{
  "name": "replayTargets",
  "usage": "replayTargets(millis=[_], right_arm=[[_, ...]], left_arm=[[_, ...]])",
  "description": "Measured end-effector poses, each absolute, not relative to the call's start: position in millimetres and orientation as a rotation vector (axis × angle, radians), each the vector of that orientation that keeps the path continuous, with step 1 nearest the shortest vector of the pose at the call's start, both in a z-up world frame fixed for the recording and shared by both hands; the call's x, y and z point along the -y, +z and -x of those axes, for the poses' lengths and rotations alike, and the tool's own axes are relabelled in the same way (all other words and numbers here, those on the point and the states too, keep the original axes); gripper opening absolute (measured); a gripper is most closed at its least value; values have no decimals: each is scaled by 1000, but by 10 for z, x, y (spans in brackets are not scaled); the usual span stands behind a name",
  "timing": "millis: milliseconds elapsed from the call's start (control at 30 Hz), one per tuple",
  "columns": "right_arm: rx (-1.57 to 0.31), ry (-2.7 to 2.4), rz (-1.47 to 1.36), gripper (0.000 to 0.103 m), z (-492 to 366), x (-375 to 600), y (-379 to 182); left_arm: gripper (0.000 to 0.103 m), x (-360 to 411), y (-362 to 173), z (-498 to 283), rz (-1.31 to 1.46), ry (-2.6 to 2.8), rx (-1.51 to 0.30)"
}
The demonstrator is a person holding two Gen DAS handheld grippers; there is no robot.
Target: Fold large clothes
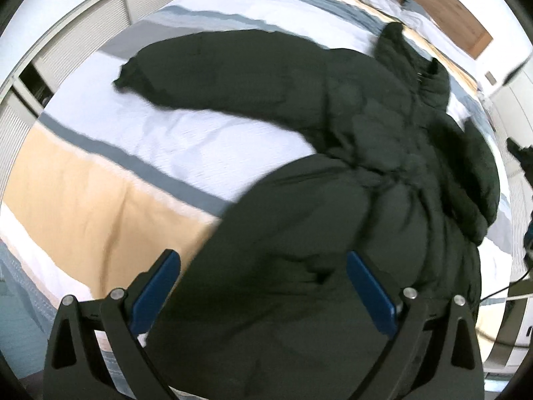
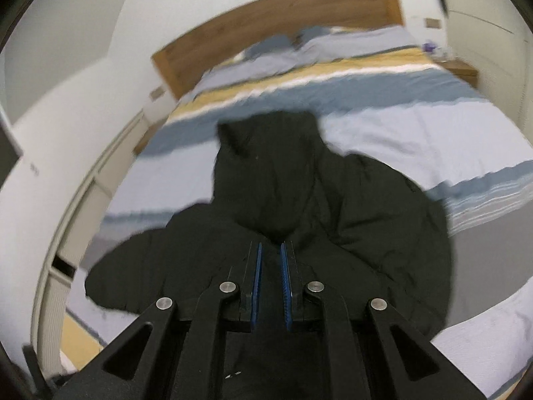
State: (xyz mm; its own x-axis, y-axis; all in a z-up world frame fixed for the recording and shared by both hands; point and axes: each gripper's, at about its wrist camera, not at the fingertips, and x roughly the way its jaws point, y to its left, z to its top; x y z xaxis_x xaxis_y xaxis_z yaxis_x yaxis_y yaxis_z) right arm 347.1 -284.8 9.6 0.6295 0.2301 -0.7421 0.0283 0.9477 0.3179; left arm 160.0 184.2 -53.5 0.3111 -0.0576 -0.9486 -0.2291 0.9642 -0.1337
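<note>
the puffy dark green padded jacket [image 1: 349, 153] lies unfolded on the striped bed [image 1: 100, 173]. the left gripper [image 1: 263, 266] is spread wide above its hem; the right gripper [image 2: 271, 253] is nearly closed and seems to hold nothing. i think folding is only starting, and next a sleeve needs pinching.

a bed with a striped duvet [image 1: 100, 180] in white, grey-blue and tan, a wooden headboard [image 2: 273, 23], white louvered closet doors [image 1: 93, 26], a nightstand [image 2: 461, 68]

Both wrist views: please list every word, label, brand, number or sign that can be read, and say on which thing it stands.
No text can be read in either view.
Puffy black hooded jacket: no label or brand shows.
Small plate on the white wall unit: too small and blurred to read.
Striped blue, white and tan bedcover: pattern only, no words.
</note>
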Motion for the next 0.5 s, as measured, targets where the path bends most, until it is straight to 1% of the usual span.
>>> replayTargets(millis=[267, 400, 500], right_arm=[[-1102, 204, -201, 11, -3344, 1909, -823], [-1135, 222, -195, 12, -3274, 1733, -974], [-1120, 219, -201, 13, -3257, 1785, -896]], left_arm=[[101, -2195, -725, -1424, 297, 139, -1284], [101, -2170, -709, -1462, 281, 145, -1268], [101, -2027, -673, -1575, 277, 108, -1257]])
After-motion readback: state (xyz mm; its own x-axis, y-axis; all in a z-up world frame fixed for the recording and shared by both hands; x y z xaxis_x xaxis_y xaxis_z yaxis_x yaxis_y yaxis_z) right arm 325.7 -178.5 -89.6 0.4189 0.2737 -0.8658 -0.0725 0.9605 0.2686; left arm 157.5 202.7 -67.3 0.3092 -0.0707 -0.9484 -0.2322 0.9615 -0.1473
